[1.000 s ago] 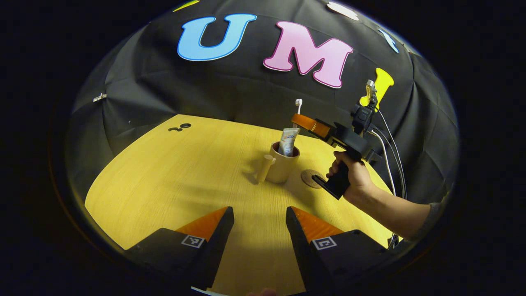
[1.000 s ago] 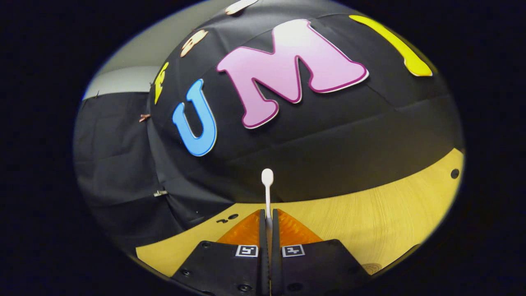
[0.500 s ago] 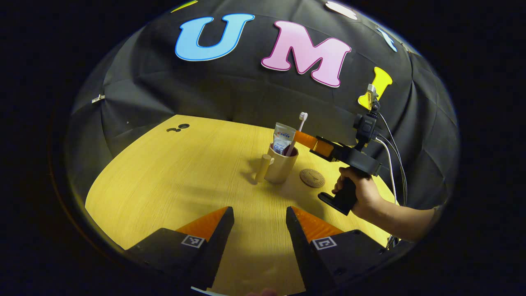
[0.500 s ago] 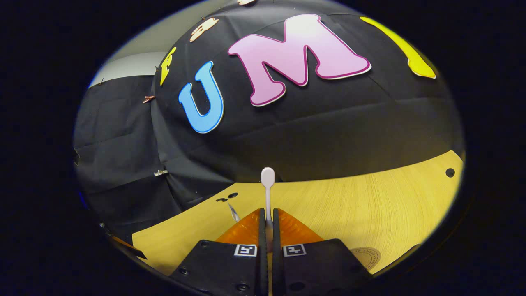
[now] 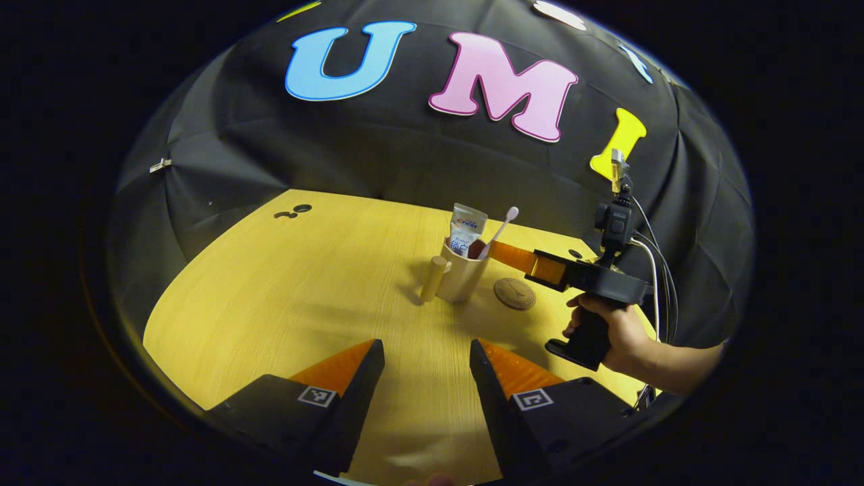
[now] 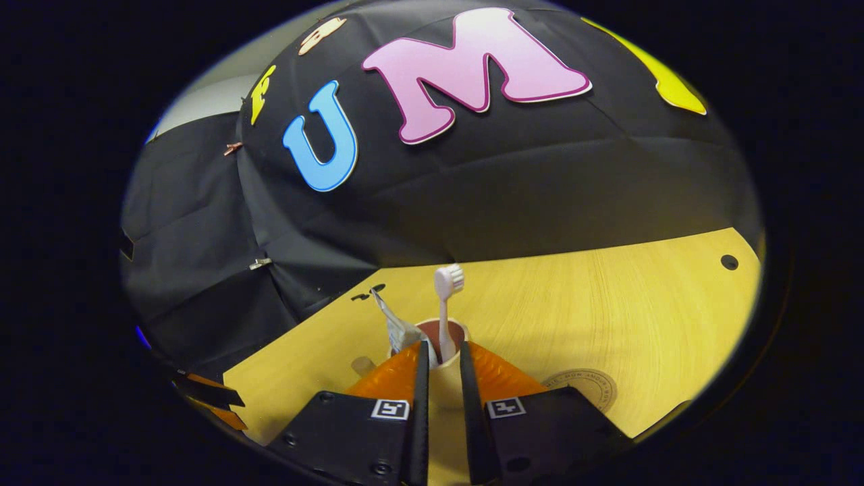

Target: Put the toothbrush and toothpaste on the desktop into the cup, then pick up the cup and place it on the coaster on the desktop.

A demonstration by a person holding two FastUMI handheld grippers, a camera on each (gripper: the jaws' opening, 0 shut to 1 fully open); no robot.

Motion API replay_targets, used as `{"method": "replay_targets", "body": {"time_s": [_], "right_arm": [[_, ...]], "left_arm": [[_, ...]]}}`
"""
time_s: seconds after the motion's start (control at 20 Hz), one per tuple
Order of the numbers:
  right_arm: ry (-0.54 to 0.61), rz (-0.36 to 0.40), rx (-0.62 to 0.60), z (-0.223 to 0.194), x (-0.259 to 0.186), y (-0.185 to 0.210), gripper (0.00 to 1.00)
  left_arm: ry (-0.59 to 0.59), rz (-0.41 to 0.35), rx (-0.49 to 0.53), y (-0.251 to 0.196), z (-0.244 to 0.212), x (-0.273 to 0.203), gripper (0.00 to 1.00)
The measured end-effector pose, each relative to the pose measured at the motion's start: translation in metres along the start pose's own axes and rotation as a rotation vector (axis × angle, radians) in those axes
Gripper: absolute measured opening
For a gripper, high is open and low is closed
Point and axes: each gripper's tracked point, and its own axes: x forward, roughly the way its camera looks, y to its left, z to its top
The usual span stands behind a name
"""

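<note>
The cup (image 5: 463, 273), just beside the coaster (image 5: 514, 293) on the tabletop (image 5: 283, 297), holds the toothpaste (image 5: 466, 228) and toothbrush (image 6: 444, 317). The right gripper (image 6: 440, 351) has released at its rim; the left gripper (image 5: 426, 358) is open, well apart. The cup looks rigid, light and top-heavy, best gripped by its wall or handle (image 5: 434, 278).

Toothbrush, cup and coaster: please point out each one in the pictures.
toothbrush (image 6: 448, 278): right gripper view, on its bristle head.
cup (image 5: 461, 278): left gripper view, on its outer wall.
coaster (image 5: 514, 293): left gripper view, on the middle of its top face.
</note>
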Motion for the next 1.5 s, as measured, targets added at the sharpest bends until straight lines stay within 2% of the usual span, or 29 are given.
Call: {"method": "replay_targets", "body": {"time_s": [0.05, 0.1, 0.15, 0.2, 0.3, 0.4, 0.45, 0.5, 0.55, 0.6, 0.65, 0.7, 0.75, 0.8, 1.15, 1.5], "right_arm": [[0.017, -0.005, 0.010, -0.004, -0.006, -0.001, 0.27], [0.033, -0.010, 0.018, -0.008, -0.013, -0.002, 0.12], [0.051, -0.017, 0.020, -0.013, -0.020, -0.003, 0.17], [0.077, -0.025, 0.020, -0.019, -0.029, -0.005, 0.34], [0.117, -0.039, 0.033, -0.030, -0.051, -0.010, 0.39], [0.151, -0.063, 0.051, -0.039, -0.075, -0.016, 0.40], [0.169, -0.073, 0.059, -0.043, -0.088, -0.019, 0.24], [0.186, -0.084, 0.065, -0.049, -0.101, -0.022, 0.42], [0.200, -0.097, 0.075, -0.053, -0.114, -0.025, 0.43], [0.216, -0.105, 0.087, -0.058, -0.127, -0.028, 0.29], [0.231, -0.120, 0.092, -0.061, -0.139, -0.031, 0.47], [0.242, -0.126, 0.097, -0.065, -0.152, -0.032, 0.31], [0.254, -0.132, 0.101, -0.068, -0.164, -0.034, 0.36], [0.263, -0.141, 0.107, -0.069, -0.176, -0.037, 0.54], [0.265, -0.231, 0.181, -0.072, -0.248, -0.057, 0.55], [0.228, -0.367, 0.268, -0.081, -0.315, -0.091, 0.55]], "left_arm": [[0.012, -0.006, 0.005, -0.001, -0.001, 0.004, 0.80], [0.022, -0.010, 0.010, -0.002, 0.001, 0.008, 0.80], [0.033, -0.010, 0.015, -0.001, 0.003, 0.012, 0.80], [0.048, -0.005, 0.019, 0.000, 0.005, 0.016, 0.80], [0.082, 0.000, 0.024, 0.003, 0.008, 0.027, 0.80], [0.102, -0.007, 0.038, 0.003, 0.013, 0.038, 0.80], [0.107, -0.013, 0.043, 0.002, 0.016, 0.042, 0.80], [0.117, -0.021, 0.039, 0.000, 0.020, 0.046, 0.80], [0.129, -0.033, 0.035, -0.003, 0.023, 0.048, 0.80], [0.138, -0.047, 0.034, -0.006, 0.027, 0.052, 0.80], [0.149, -0.060, 0.037, -0.010, 0.030, 0.056, 0.80], [0.162, -0.073, 0.041, -0.013, 0.034, 0.059, 0.80], [0.180, -0.086, 0.049, -0.015, 0.036, 0.063, 0.80], [0.213, -0.092, 0.063, -0.017, 0.037, 0.067, 0.80], [0.443, -0.131, 0.234, -0.002, 0.037, 0.102, 0.80], [0.567, -0.153, 0.448, 0.003, 0.030, 0.151, 0.80]]}}
